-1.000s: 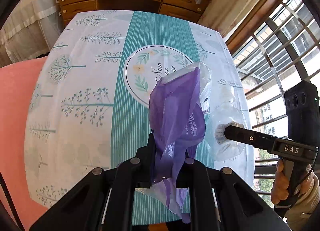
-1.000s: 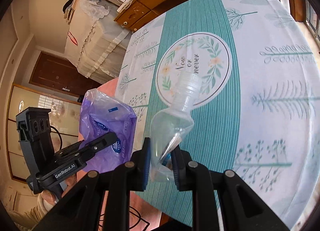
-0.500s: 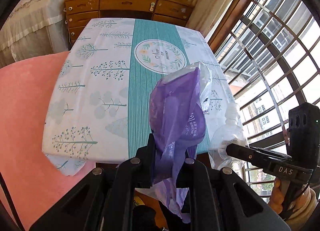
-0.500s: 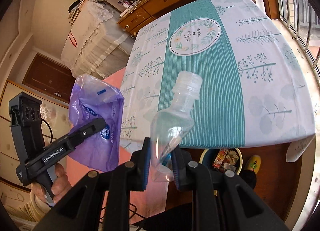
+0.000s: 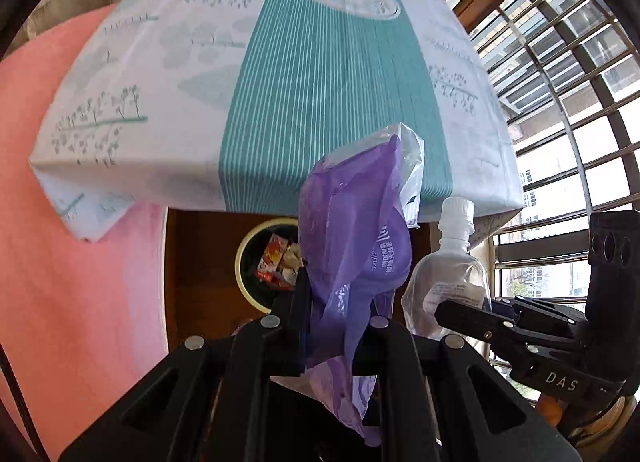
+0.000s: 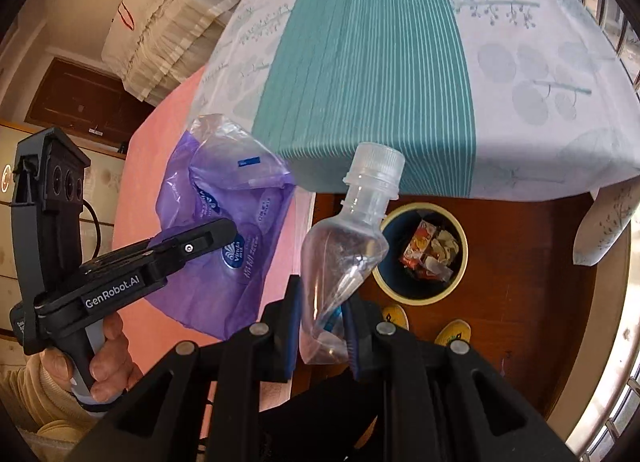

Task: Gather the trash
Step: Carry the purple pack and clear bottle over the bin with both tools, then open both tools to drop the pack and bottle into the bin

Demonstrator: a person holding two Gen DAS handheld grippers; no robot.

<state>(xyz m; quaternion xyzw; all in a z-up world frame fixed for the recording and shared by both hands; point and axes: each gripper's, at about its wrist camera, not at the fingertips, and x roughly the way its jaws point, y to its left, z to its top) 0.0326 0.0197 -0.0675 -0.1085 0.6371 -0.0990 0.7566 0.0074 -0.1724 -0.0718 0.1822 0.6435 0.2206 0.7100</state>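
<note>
My left gripper (image 5: 340, 302) is shut on a crumpled purple plastic wrapper (image 5: 356, 246), which also shows in the right wrist view (image 6: 224, 230). My right gripper (image 6: 322, 314) is shut on a squashed clear plastic bottle (image 6: 348, 246) with a white cap, seen beside the wrapper in the left wrist view (image 5: 448, 278). Both are held in the air off the near edge of the table. A round yellow-rimmed trash bin (image 6: 420, 254) with wrappers inside stands on the floor below, partly hidden behind the purple wrapper in the left wrist view (image 5: 256, 262).
The table with the white and teal leaf-print cloth (image 5: 312, 82) overhangs the bin. A pink chair (image 5: 80, 262) is at the left. Window bars (image 5: 568, 102) run along the right. Yellow slippers (image 6: 452, 330) rest on the wooden floor by the bin.
Both grippers have pulled back off the table with their trash and tilted down. The bin under the table edge has come into view below them.
</note>
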